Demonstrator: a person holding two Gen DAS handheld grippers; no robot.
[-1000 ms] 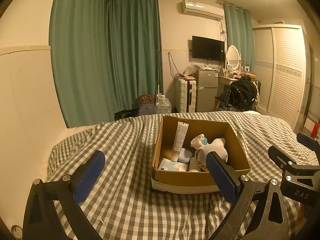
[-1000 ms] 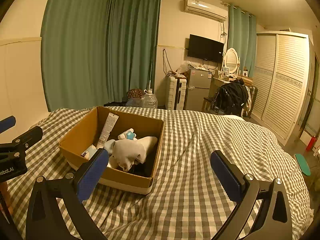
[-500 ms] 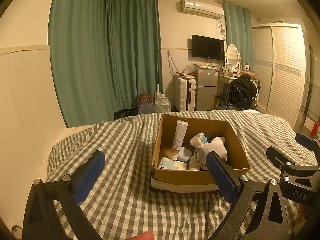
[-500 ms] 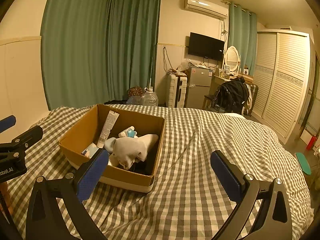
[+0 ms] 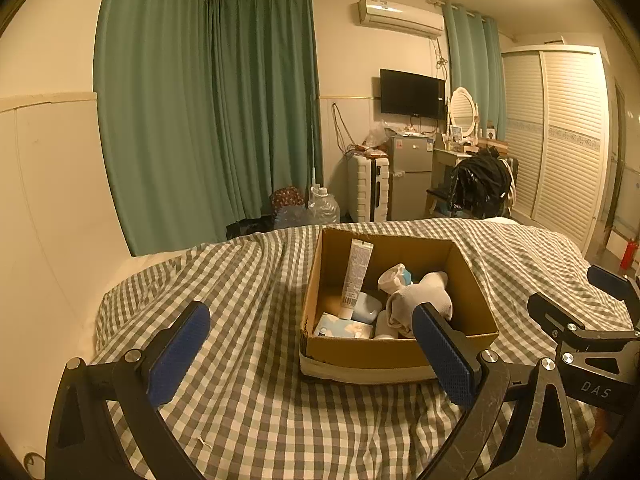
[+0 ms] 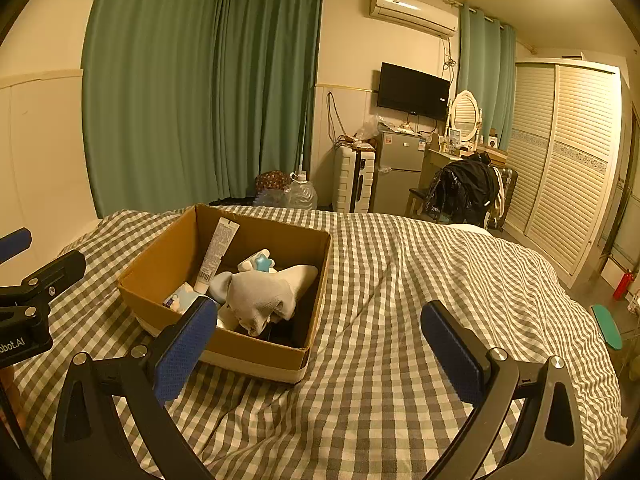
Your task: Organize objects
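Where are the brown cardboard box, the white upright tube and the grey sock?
brown cardboard box (image 5: 372,356): left wrist view, near wall.
white upright tube (image 5: 356,272): left wrist view, mid-body.
grey sock (image 6: 260,296): right wrist view, bunched middle.

Both tools are just hanging there side by side: left tool (image 5: 312,344) and right tool (image 6: 320,340) spread wide, nothing gripped.

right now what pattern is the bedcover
Grey and white check bedcover, clearest in the right wrist view.

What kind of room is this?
Most likely a bedroom: a bed under a checked cover, a louvered wardrobe and a vanity mirror, with a wall television.
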